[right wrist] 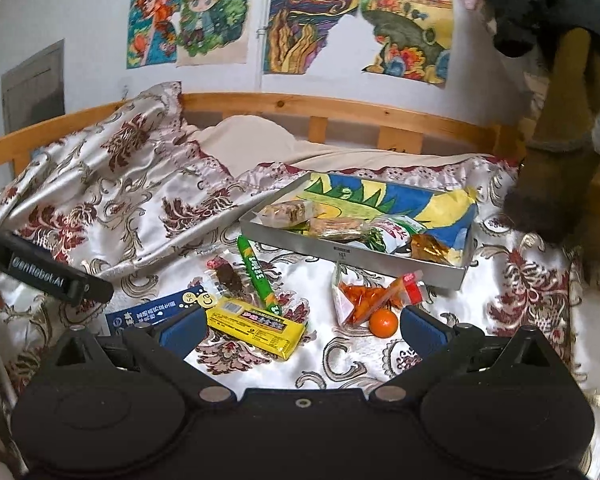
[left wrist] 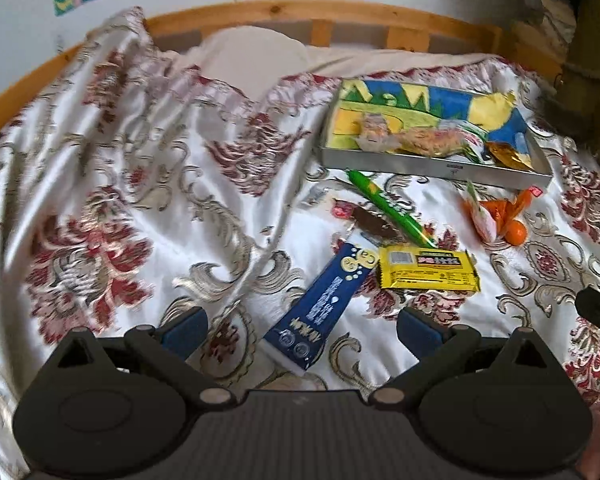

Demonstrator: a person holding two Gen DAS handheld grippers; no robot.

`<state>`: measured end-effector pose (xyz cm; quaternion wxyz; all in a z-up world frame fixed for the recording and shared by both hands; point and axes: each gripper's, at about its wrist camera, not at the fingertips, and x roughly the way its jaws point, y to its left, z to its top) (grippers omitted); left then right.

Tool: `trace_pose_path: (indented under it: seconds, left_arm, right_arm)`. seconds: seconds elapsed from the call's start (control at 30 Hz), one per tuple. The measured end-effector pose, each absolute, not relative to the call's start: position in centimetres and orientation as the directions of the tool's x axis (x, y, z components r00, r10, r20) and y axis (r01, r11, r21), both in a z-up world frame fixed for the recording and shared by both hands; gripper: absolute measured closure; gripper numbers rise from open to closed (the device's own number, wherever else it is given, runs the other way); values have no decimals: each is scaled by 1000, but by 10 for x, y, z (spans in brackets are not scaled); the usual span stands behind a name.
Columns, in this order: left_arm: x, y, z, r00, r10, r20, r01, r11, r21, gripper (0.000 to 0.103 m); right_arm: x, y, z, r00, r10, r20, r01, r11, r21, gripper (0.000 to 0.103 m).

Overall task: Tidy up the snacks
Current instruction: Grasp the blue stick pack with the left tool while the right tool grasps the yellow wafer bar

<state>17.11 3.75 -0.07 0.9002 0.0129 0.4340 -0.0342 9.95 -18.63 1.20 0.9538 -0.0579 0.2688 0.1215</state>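
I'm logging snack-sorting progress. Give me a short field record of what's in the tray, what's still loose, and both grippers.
surface: floral satin bedspread
container: shallow metal tray lined with a colourful drawing
in tray: several wrapped snacks
loose: blue box, yellow packet, green stick pack, brown bar, orange candy bag, small orange fruit
left hand-held gripper: open, empty
right hand-held gripper: open, empty

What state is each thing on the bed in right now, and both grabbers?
Left hand-held gripper: open, empty.
Right hand-held gripper: open, empty.
Tray: partly filled with snacks.
Yellow packet: sealed, loose on bedspread.
Blue box: closed, outside tray.
Green stick: outside tray.
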Motion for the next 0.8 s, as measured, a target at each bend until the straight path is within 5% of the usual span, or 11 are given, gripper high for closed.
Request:
trace_pose_path:
  seconds: [0.4,0.8]
  left_arm:
    - [220,15,-30,574,-98,-813,354,925,139,0]
    - [251,25,-67,444,-116,-889,392,917,76,1]
  right_arm:
    - [146,-173,-14,714,434,-550,-598,786,-157,1]
    - [200,-161,-63,587,450,-673,-680,725,-108,1]
